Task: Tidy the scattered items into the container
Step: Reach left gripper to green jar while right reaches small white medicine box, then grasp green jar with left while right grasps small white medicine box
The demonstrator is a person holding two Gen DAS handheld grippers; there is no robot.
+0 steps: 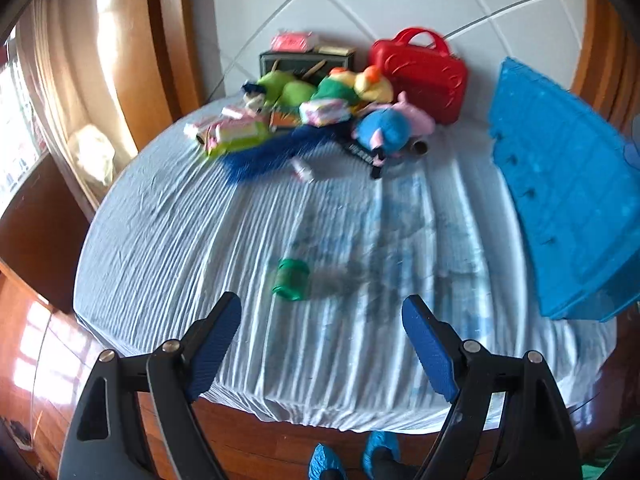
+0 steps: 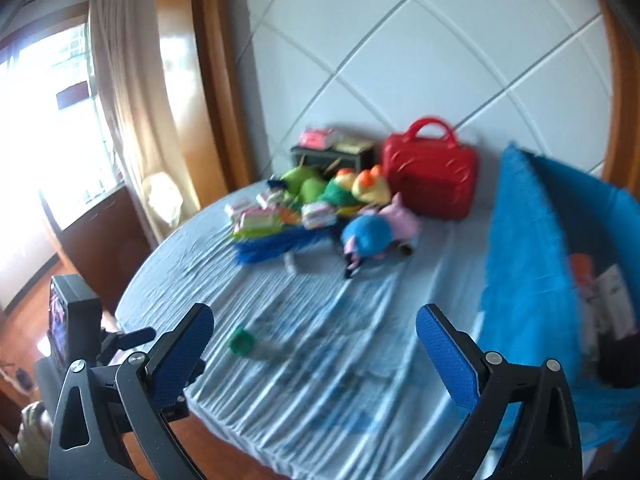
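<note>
Green jar (image 1: 291,280) lies sideways (axis twd pile); both hand-held grippers (image 1: 322,344) (image 2: 316,354) spread, empty.

White quilted headboard (image 2: 420,52), beige curtain (image 2: 128,92), bright window (image 2: 44,128), wooden floor (image 1: 36,364).

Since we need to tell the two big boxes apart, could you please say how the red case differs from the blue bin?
The red case stands upright at the headboard; the blue bin sits on the bed's right side, nearer the camera. The red case has a top handle and looks closed; the blue bin is open, with items visible inside in the right wrist view. The blue bin looks larger. Both look like plastic and rest on the bed.
</note>
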